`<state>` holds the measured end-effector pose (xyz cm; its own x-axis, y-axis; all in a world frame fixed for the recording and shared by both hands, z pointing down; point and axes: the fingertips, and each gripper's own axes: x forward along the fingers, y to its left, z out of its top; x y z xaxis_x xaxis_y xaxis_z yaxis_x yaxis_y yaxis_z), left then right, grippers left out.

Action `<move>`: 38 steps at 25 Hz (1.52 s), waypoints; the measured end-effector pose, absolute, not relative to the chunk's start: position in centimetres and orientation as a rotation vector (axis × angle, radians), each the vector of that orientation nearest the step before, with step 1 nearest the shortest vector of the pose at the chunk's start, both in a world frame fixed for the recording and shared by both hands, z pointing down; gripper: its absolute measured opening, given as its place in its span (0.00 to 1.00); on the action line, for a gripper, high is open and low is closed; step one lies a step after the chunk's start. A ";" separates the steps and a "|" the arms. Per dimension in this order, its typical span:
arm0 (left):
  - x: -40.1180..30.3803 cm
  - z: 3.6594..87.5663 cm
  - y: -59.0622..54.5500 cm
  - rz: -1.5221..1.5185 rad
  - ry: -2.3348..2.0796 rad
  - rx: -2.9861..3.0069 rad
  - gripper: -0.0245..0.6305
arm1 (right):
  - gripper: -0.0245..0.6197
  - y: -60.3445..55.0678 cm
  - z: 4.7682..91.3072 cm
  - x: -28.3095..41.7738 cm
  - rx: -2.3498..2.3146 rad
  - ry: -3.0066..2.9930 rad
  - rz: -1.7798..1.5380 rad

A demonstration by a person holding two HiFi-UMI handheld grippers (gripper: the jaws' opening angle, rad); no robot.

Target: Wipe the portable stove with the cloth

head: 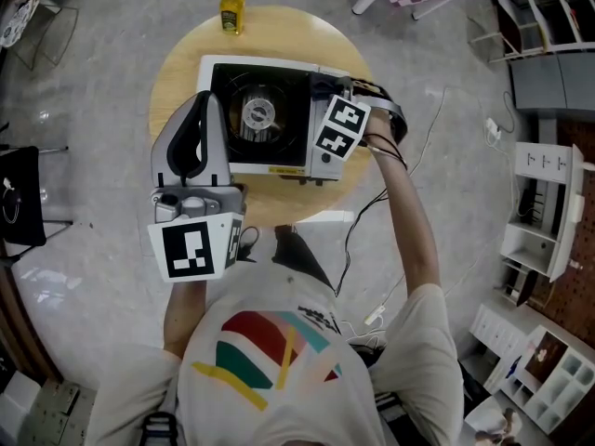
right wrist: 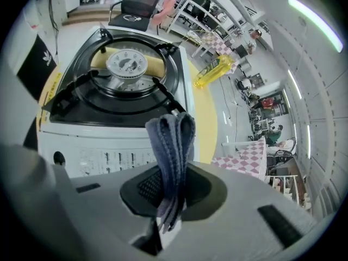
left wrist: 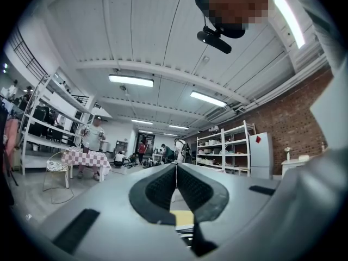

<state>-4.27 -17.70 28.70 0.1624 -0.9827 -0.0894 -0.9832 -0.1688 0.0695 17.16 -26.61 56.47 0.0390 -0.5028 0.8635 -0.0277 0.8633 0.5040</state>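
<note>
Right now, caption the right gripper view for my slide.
Right claw pinching a folded blue-grey cloth at the white portable stove.

Bright ceiling strip-lights, fisheye-warped edges

We see the blue-grey folded cloth (right wrist: pixel 173 140) as soft, ribbed weave; the white portable stove (right wrist: pixel 98 145) smooth, its black top glossy; at twelve o'clock, a glossy yellow plastic bottle (head: pixel 231 9).
</note>
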 end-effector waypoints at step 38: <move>-4.3 27.5 -17.2 0.212 1.957 -2.410 0.05 | 0.09 -7.3 55.5 16.8 0.382 -1.612 -0.205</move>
<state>-4.26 -17.20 27.49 0.2000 -0.9719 -0.1242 -0.9760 -0.2088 0.0623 16.83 -7.31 55.51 -0.0410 -0.3652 0.9300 -0.1208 0.9258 0.3582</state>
